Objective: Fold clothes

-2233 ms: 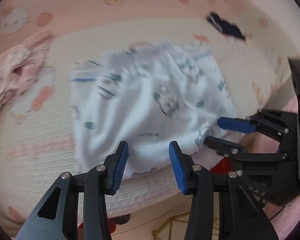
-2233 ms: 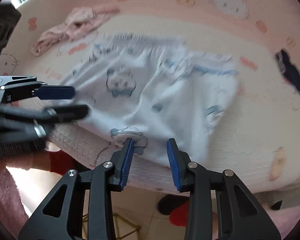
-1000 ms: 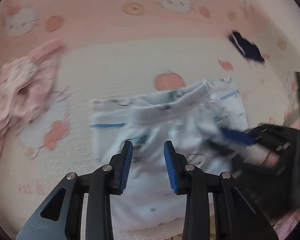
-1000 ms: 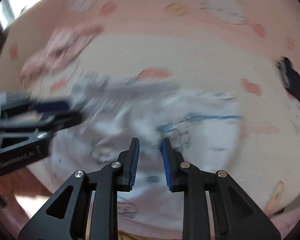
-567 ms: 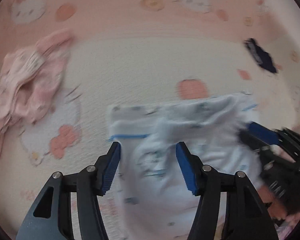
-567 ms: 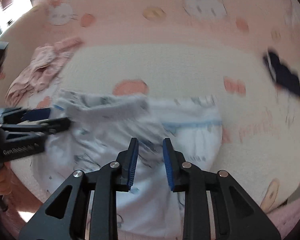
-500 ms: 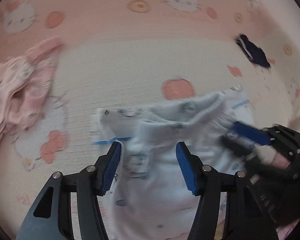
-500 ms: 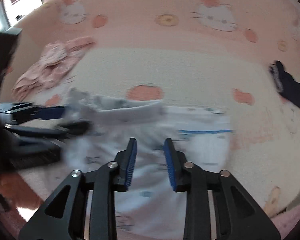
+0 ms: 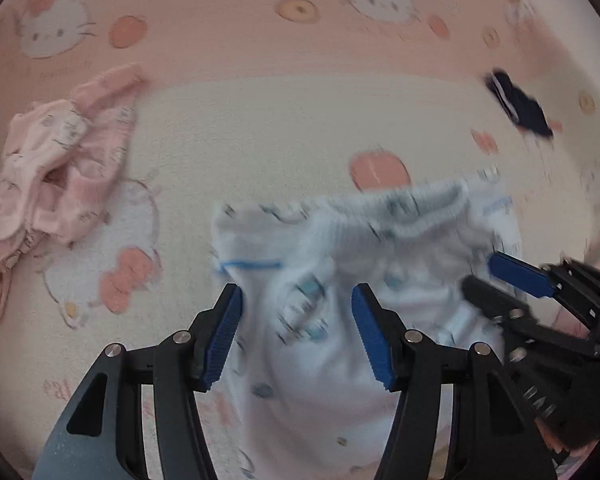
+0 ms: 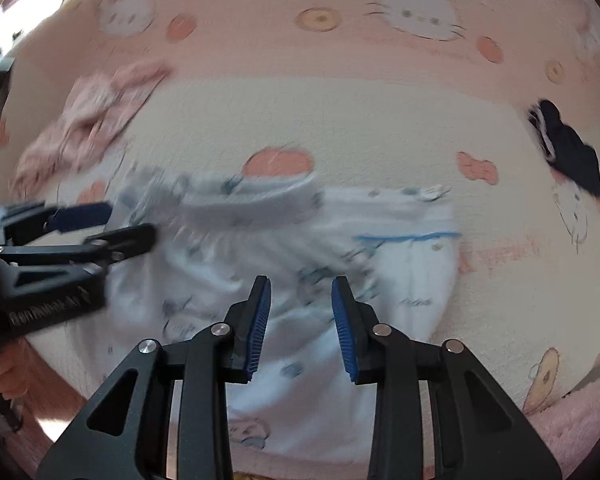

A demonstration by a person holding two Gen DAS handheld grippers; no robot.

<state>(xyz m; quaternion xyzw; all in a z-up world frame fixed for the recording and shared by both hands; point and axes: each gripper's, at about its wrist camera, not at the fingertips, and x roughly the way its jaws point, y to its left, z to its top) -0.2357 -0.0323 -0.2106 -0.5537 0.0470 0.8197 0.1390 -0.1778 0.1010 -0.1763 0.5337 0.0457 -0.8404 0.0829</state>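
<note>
White shorts [image 9: 400, 240] with a small blue print lie on the cream and pink cat-print blanket [image 9: 260, 128]. Their top part is folded toward me over the rest, blurred by motion. My left gripper [image 9: 296, 332] hovers over the left half, its jaws opening wide; cloth shows below the gap, and no pad presses on it. In the right wrist view the shorts [image 10: 400, 272] stretch out to the right. My right gripper [image 10: 302, 324] stands over their middle with its jaws a little apart and not pinching the cloth. Each gripper shows in the other's view: right gripper [image 9: 496, 280], left gripper [image 10: 116, 224].
A crumpled pink garment [image 9: 60, 168] lies at the far left of the bed, also blurred as the pink garment [image 10: 96, 120]. A small dark item [image 9: 520, 108] sits at the far right, the same dark item [image 10: 568, 152]. The bed's near edge runs along the bottom of the right wrist view.
The flat shorts were lifted at the near edge and carried over into a fold. Both grippers have since widened their jaws, the left much more, and let the cloth go.
</note>
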